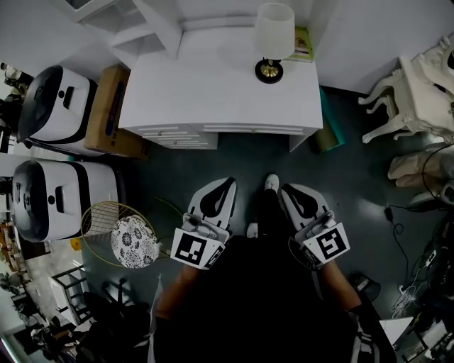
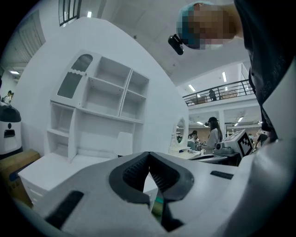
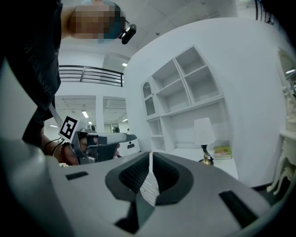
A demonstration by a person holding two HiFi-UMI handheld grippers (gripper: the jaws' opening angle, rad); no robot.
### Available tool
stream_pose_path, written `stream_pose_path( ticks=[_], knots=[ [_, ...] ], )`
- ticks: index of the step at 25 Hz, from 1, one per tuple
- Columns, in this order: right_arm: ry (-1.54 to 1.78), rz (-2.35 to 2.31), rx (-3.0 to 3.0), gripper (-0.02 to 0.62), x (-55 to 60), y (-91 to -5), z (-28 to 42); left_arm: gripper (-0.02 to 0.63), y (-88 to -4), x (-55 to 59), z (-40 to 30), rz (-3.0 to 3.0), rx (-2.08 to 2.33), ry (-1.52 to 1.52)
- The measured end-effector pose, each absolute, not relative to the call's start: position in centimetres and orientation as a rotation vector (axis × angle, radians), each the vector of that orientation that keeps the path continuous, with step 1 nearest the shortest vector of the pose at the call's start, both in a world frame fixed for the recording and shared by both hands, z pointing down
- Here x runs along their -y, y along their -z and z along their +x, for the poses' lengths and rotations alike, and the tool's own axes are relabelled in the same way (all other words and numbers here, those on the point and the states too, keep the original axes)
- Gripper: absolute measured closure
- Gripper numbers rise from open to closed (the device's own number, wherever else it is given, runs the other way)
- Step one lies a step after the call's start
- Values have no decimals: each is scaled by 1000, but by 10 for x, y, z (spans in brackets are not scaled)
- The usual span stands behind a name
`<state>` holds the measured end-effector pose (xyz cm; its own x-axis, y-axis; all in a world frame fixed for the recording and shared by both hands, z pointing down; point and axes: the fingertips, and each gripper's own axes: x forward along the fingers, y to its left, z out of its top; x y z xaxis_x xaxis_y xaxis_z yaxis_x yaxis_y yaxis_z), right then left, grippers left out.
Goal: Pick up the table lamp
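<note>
The table lamp (image 1: 274, 32), with a white shade and a dark round base with brass, stands at the far right of the white desk (image 1: 213, 85). In the right gripper view the lamp (image 3: 204, 133) stands ahead and to the right of the jaws. In the left gripper view its shade (image 2: 124, 142) shows just above the jaws. My left gripper (image 1: 228, 183) and right gripper (image 1: 284, 190) are held side by side over the dark floor, well short of the desk. Both point toward it. The left gripper (image 2: 149, 157) and the right gripper (image 3: 151, 157) are shut with nothing between the jaws.
A green book (image 1: 303, 44) lies behind the lamp, and a white shelf unit (image 1: 135, 21) rises at the desk's back. A cardboard box (image 1: 110, 106) and two white machines (image 1: 50, 99) stand left. A wire basket (image 1: 117, 230) is near my left; a white chair (image 1: 415, 92) and cables (image 1: 418, 213) are right.
</note>
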<state>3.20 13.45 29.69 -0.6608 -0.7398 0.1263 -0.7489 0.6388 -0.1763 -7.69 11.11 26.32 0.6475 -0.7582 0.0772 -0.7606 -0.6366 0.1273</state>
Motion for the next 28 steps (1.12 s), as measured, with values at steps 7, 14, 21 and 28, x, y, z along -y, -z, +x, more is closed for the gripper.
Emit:
stream_pose_path(
  ticks=[7,14,21,28],
  knots=[
    [-243,1234,2832,560,-76,-290,39,589,-254,-62,-58,2756,1202,-13],
    [-275,1287,2809,560,-17,-291,59,589,-252,-10,-36,2784,1161,33],
    [-317,1330,2817,559,44,-301,83,589,-267,46,-16,2801,1199,-47],
    [-332,1257,2832,558,94,-320,90,589,-279,89,-13,2791,1280,-81]
  ],
)
